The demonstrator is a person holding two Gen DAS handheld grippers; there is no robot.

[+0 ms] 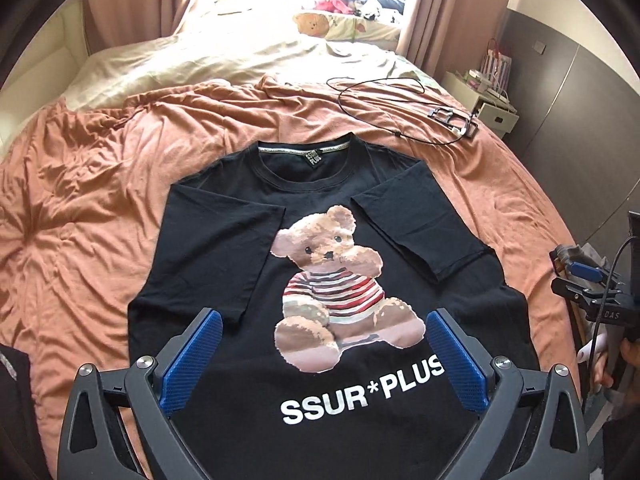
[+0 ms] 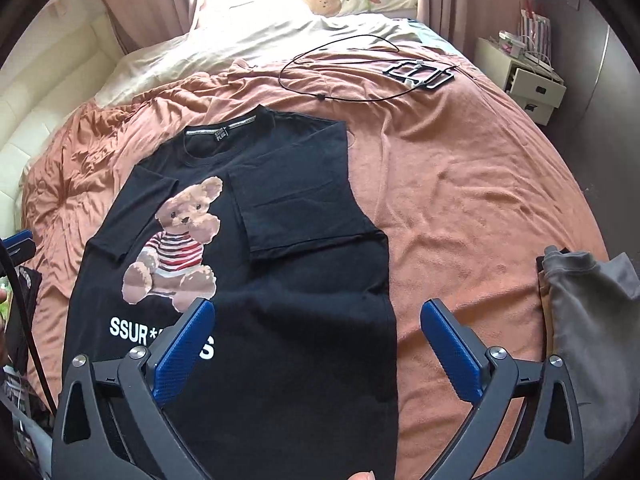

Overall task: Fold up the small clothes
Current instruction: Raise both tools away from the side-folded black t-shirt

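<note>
- The left claw point(image 1: 320, 354) is released, its blue pads wide apart, and hovers over the lower front of the black T-shirt point(image 1: 248, 240), grasping nothing.
- The T-shirt lies face up on the orange bedspread point(image 1: 80, 220), collar away from the cameras, the bear print point(image 1: 332, 292) showing; both sleeves are already folded inward over the chest (the right one more neatly squared).
- The right claw point(image 2: 318, 350) is likewise released and empty, above the shirt's right edge near the hem.
- Judged from this, the sleeve step is done. The next move likely calls for each claw to pinch a hem corner and carry it up toward the collar.
- A grey garment point(image 2: 592, 340) waits at far right.
</note>
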